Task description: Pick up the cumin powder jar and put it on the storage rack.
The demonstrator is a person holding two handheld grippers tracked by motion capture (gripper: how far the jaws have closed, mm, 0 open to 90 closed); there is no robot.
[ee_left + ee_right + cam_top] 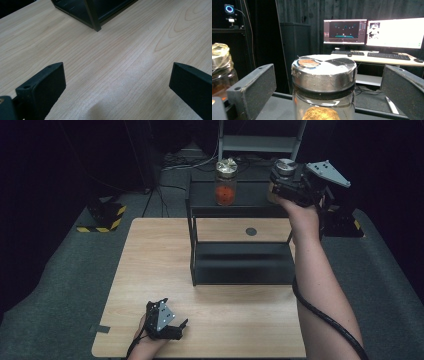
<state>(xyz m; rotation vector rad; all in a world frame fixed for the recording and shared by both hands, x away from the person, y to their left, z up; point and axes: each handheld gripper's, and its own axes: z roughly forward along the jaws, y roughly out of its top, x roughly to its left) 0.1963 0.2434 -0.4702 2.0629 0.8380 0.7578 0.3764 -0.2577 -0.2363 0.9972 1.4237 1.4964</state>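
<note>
Light wood table [150, 270] w/ black metal two-tier shelf [240, 262] at 12 o'clock. Silver-lidded glass jar w/ brown contents [324, 82] stands on top tier, 3 o'clock of foil-capped jar w/ red contents [225, 182]. Right gripper [329, 85]: jaws wide apart either side, no pad contact, so placing looks done; only pulling away left. Left gripper [117, 82]: apart, empty, at table's 6 o'clock edge.

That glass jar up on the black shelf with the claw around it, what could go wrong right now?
1. The right gripper is open around the silver-lidded jar, its pads apart from the glass. Pulling back crookedly could let a jaw clip the jar and tip it off the shelf.
2. The second jar with red contents stands on the same top level; a sideways swing could knock it.
</note>
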